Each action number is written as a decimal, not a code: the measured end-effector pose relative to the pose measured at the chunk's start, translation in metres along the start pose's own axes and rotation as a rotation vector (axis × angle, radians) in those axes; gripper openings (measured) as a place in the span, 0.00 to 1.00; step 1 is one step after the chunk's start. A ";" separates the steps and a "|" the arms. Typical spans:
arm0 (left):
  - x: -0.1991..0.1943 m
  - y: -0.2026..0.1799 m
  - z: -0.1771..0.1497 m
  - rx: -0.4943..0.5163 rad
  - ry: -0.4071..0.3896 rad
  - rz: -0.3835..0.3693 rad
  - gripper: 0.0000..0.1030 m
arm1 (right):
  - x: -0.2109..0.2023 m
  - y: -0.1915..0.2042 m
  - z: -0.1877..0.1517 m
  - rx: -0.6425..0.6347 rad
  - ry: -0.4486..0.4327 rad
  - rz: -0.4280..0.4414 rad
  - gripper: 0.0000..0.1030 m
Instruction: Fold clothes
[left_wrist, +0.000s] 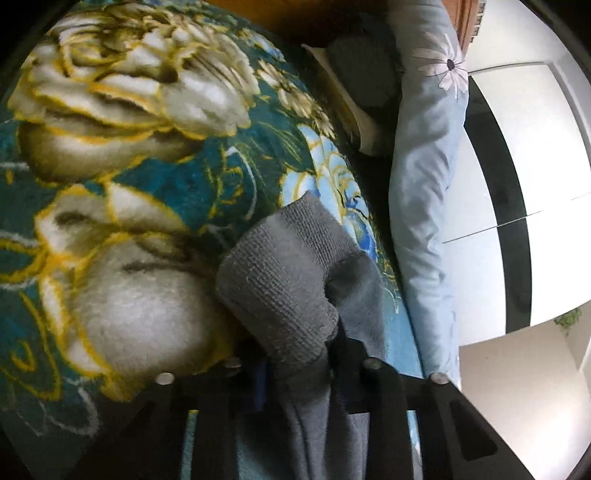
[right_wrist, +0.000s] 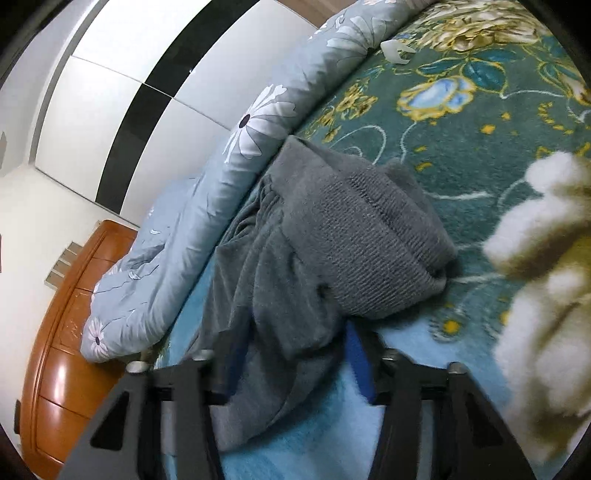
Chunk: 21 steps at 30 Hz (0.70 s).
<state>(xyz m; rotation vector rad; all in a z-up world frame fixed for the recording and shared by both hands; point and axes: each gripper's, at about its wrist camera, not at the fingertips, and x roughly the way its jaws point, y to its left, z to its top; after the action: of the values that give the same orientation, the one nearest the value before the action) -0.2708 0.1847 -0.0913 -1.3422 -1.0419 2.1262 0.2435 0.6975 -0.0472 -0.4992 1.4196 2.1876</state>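
pinching soft grey fleece in my left gripper (left_wrist: 299, 354), i see the grey garment (left_wrist: 284, 273) and its ribbed knit cuff bunched on the plush teal floral blanket (left_wrist: 129, 155). my right gripper (right_wrist: 291, 365) has fleece between its fingers; whether it clamps i cannot tell. a smooth pale-blue daisy quilt (right_wrist: 207, 206) lies left.

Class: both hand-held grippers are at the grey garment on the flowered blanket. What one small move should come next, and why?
Probably draw both ends apart to flatten it. The grey garment lies bunched, its ribbed cuff doubled over, on the blanket. The left hand-held gripper and the right hand-held gripper each seem to pinch cloth, so a fold now would trap wrinkles.
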 end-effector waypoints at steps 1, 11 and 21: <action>-0.003 -0.002 0.000 0.003 -0.010 -0.007 0.20 | 0.003 0.002 0.001 -0.004 0.005 -0.001 0.15; -0.087 -0.041 0.006 0.123 -0.081 -0.103 0.19 | -0.061 0.060 0.014 -0.197 -0.057 0.091 0.08; -0.232 0.020 -0.052 0.212 -0.078 -0.038 0.19 | -0.144 0.024 -0.044 -0.254 0.038 0.089 0.08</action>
<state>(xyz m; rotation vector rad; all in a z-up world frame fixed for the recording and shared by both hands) -0.1194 0.0335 0.0153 -1.1392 -0.8371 2.2056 0.3489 0.6206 0.0310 -0.5781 1.2085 2.4581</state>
